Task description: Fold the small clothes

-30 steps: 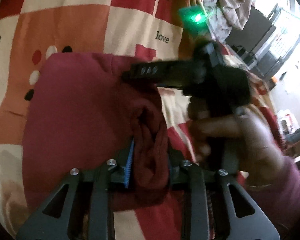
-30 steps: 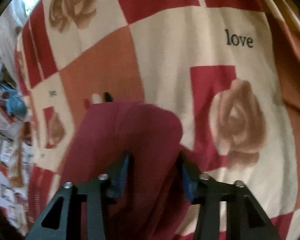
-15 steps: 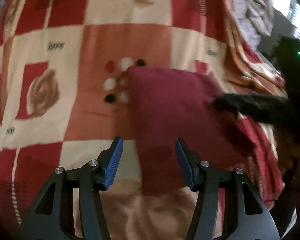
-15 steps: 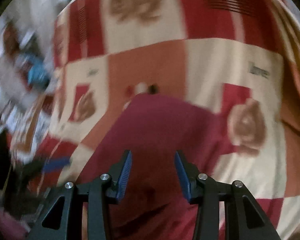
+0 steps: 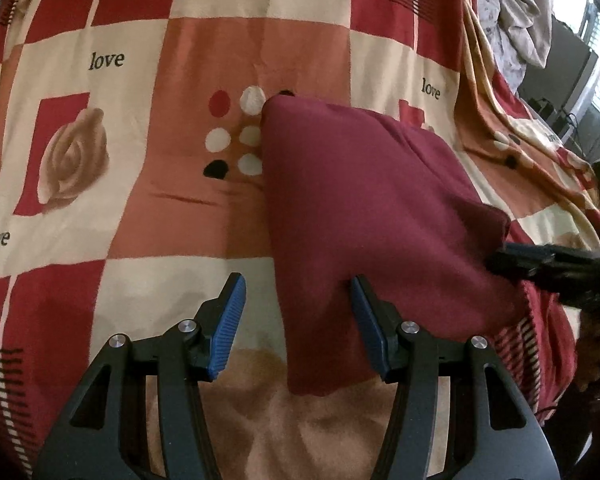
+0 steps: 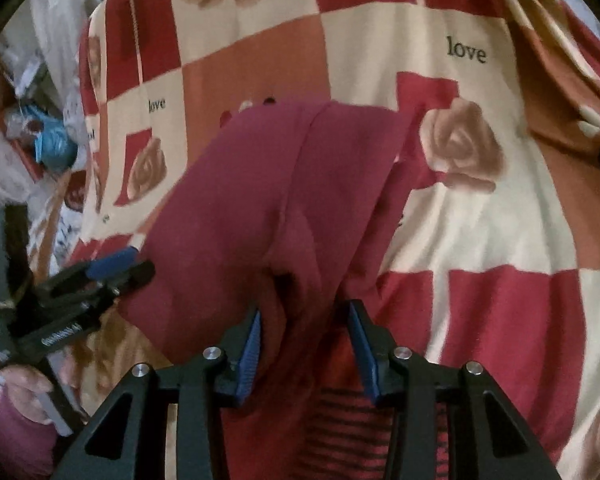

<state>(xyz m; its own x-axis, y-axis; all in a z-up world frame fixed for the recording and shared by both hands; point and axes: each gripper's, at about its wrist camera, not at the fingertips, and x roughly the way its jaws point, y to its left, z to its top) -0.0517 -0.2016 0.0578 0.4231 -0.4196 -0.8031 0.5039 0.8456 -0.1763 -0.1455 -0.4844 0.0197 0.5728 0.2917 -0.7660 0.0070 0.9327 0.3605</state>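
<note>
A: Where do we put the maroon garment (image 5: pixel 360 200)?

B: On the checked "love" blanket (image 5: pixel 220 60), roughly in the middle. Its far corner covers part of the dot pattern. Most of it lies flat, but the near right corner is pulled up into a tent.

A: Left claw (image 5: pixel 296 284)?

B: We mark it released. Its jaws have just been opening and now stand wide. The garment's near left edge lies below the gap, and the right pad overlaps the cloth, but neither pad presses on it.

A: Right claw (image 6: pixel 305 308)?

B: Grasping the garment. A bunched fold runs up between its blue pads, and the cloth drapes away from there. From the left wrist we see the same thing, with the lifted corner ending at the right claw.

A: Claws relative to each other?

B: At opposite near corners of the garment, apart, both pointing down at the blanket.
</note>
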